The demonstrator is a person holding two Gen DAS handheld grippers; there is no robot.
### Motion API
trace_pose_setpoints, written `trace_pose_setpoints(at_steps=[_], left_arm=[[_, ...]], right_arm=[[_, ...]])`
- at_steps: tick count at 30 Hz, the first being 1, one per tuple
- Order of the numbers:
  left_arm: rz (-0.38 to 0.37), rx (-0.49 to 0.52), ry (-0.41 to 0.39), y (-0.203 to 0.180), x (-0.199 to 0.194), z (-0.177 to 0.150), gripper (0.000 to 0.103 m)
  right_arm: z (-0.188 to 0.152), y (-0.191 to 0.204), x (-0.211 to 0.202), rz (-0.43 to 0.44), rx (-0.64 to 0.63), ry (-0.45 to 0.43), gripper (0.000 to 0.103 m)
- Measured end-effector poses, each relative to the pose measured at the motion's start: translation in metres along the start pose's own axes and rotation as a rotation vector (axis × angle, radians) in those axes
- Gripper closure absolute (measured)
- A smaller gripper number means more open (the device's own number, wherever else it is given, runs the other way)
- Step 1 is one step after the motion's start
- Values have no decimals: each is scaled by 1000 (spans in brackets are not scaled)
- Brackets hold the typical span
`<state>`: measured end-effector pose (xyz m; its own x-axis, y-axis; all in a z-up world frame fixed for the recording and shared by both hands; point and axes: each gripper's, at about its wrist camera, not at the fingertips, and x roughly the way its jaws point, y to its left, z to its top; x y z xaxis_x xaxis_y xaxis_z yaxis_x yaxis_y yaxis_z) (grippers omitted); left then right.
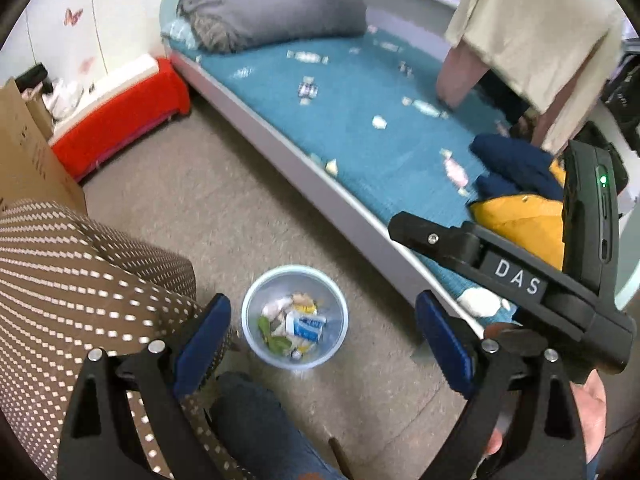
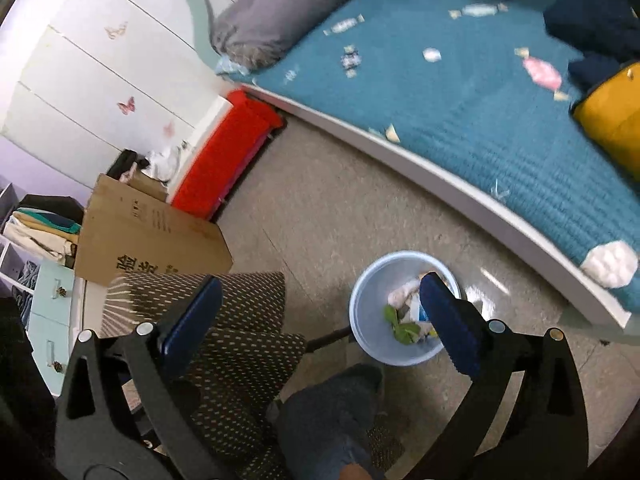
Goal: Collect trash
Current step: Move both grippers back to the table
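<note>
At twelve to three o'clock I see the bed (image 1: 360, 128), wrappers (image 1: 307, 90) scattered on it. The bin (image 1: 295, 317) sits on the floor at six, part-filled. My left tongs (image 1: 322, 330) and right tongs (image 2: 320, 320) both gape, empty.

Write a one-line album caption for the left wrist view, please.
Open left tongs hang above a pale blue bin of trash, while wrappers litter the teal bed.

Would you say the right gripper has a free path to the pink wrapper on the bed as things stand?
Probably yes: the right gripper is open and empty over the floor, and the pink wrapper lies uncovered on the bed, with nothing between them.
</note>
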<state>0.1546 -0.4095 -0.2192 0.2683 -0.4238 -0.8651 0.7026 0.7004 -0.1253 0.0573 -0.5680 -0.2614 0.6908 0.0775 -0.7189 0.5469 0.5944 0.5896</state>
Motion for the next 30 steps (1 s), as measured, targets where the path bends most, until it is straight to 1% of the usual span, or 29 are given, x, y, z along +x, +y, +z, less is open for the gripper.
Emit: trace_pose_setpoints(at_steps=[3, 6, 12, 17, 23, 26, 30], left_arm=[[18, 9, -75, -2, -28, -1, 11], [39, -6, -144, 3, -53, -4, 11], [77, -65, -263, 28, -106, -17, 10], [115, -107, -312, 53, -136, -31, 10], [166, -177, -361, 88, -166, -52, 10], [192, -217, -387, 110, -182, -67, 10], [255, -284, -406, 141, -200, -89, 10]], right_arm=[[2, 19, -21, 12, -35, -39, 6], [1, 38, -40, 24, -75, -70, 6], [-7, 78, -67, 63, -163, -114, 6], [-19, 117, -80, 84, -259, -143, 6], [-40, 160, -83, 118, -374, -138, 6], [-53, 182, -80, 144, -432, -128, 6], [-76, 213, -69, 179, -535, -94, 6]])
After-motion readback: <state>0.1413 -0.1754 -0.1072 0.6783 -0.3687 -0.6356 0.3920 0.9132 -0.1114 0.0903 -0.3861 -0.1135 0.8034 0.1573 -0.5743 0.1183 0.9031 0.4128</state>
